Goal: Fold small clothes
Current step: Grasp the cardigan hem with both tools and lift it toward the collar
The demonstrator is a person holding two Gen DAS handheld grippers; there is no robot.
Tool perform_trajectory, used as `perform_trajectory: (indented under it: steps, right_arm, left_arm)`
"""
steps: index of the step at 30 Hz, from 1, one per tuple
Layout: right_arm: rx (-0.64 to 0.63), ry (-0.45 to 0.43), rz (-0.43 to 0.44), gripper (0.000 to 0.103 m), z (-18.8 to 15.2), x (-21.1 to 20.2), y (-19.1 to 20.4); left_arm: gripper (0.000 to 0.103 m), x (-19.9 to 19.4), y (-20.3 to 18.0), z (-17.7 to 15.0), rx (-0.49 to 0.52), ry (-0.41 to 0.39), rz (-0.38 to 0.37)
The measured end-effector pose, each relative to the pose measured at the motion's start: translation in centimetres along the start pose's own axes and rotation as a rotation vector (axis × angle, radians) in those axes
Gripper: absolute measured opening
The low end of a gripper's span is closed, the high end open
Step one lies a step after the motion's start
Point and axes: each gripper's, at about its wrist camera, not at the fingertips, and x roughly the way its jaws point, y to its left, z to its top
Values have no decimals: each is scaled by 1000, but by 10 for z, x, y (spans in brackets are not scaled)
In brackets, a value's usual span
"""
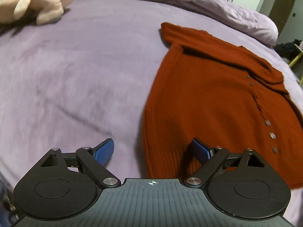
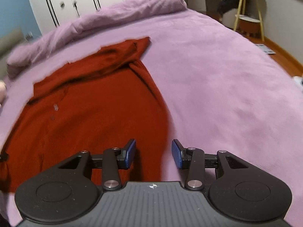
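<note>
Both grippers have their blue-padded jaws apart and hold nothing. The left gripper (image 1: 152, 152) stands wide open, straddling the left bottom corner of the cardigan (image 1: 208, 98): its right pad is over the ribbed hem, its left pad over bare bedsheet (image 1: 75, 75). The right gripper (image 2: 153, 153) is open more narrowly, set across the cardigan's right side edge, with its left pad over the knit and its right pad over the sheet. Whether any pad touches the fabric cannot be told. The rust-red cardigan lies spread flat on the lilac bedsheet, buttons (image 1: 272, 135) running up its front, hem toward the grippers and collar away from them. One sleeve (image 2: 132, 51) is folded across the top of the garment. Beyond it, a rumpled lilac duvet (image 2: 113, 17) is bunched along the far side of the bed. A pink plush toy (image 1: 39, 1) lies on the sheet well apart from the cardigan, to the left. White wardrobe doors (image 2: 75, 0) stand behind the bed, and a small wooden side table (image 2: 248, 15) stands on the floor to the right.
</note>
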Motion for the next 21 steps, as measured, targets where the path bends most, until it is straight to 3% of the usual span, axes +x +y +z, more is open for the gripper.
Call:
perform_trajectory:
  steps: [3, 5, 7, 8, 10, 14, 15, 19, 21]
  right_arm:
    - [6, 25, 39, 41, 0, -7, -5]
    - [79, 92, 122, 41, 3, -1, -11]
    - [136, 116, 226, 39, 2, 3, -16]
    - [144, 127, 244, 37, 1, 6, -17]
    - [173, 141, 240, 20, 0, 12, -20]
    - [249, 169, 272, 9, -1, 21, -32]
    - [261, 177, 282, 8, -1, 22, -34]
    - [357, 206, 357, 7, 1, 28, -43]
    - [428, 211, 416, 6, 4, 28, -49]
  left_arm:
    - [79, 2, 5, -3, -15, 60, -22]
    - [77, -1, 10, -2, -34, 61, -56]
    - [58, 0, 18, 1, -84, 87, -104]
    - [53, 0, 20, 2, -103, 95, -121]
    - [39, 3, 23, 4, -120, 136, -148]
    - [20, 6, 21, 9, -72, 178, -156]
    - [9, 7, 21, 10, -63, 193, -175]
    - [7, 2, 16, 18, -39, 187, -251]
    - [7, -6, 18, 27, -94, 163, -321]
